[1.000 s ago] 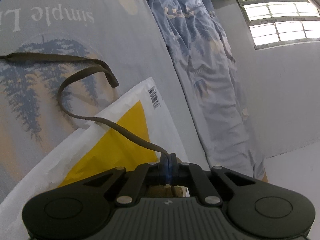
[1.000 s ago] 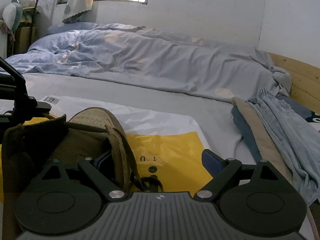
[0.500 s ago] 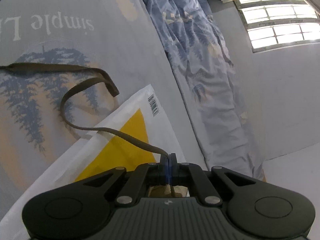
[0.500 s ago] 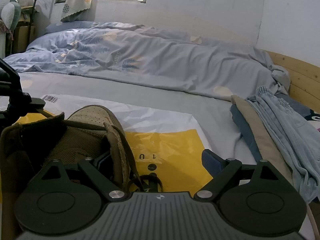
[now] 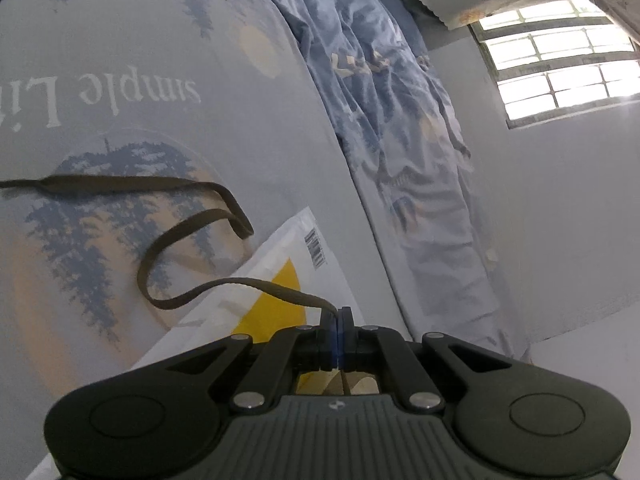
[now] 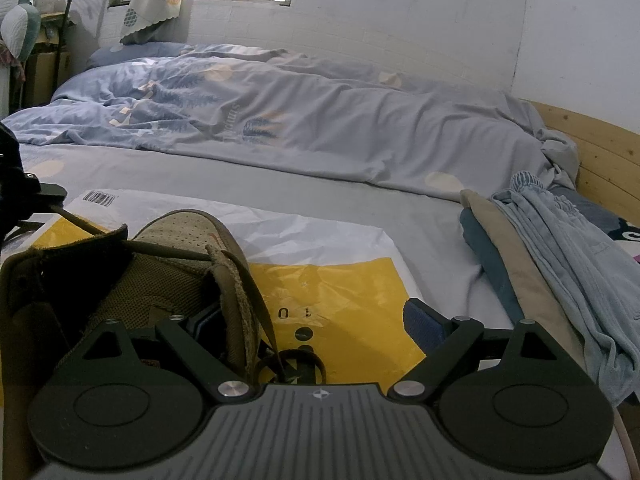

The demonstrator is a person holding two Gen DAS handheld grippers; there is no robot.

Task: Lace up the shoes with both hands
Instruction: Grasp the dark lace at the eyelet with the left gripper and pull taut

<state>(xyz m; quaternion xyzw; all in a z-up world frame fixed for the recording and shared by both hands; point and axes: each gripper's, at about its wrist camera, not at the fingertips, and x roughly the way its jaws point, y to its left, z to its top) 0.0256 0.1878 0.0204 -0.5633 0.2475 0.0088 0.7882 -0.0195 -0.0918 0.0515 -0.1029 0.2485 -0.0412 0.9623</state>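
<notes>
My left gripper [image 5: 338, 316] is shut on a flat brown shoelace [image 5: 120, 185], which loops out to the left over the printed bed sheet. An olive-brown shoe [image 6: 172, 264] lies on a white and yellow plastic bag [image 6: 340, 288] at the lower left of the right wrist view. My right gripper [image 6: 314, 320] stands open around the shoe's right eyelet flap. Its left finger is tucked inside the shoe. Its right pad [image 6: 424, 324] hangs clear over the bag. The left gripper [image 6: 24, 192] shows at the far left edge, with the lace [image 6: 76, 220] running to it from the shoe.
A rumpled blue-grey duvet [image 6: 300, 120] fills the far side of the bed. Folded clothes [image 6: 540, 248] are piled at the right, by the wooden bed frame [image 6: 600, 152]. A window [image 5: 560, 60] is in the white wall. A stuffed toy [image 6: 20, 20] stands at the far left.
My left gripper has tilted and shifted a little with the lace, so less of the bag shows before it. The right gripper and the shoe have stayed put.
</notes>
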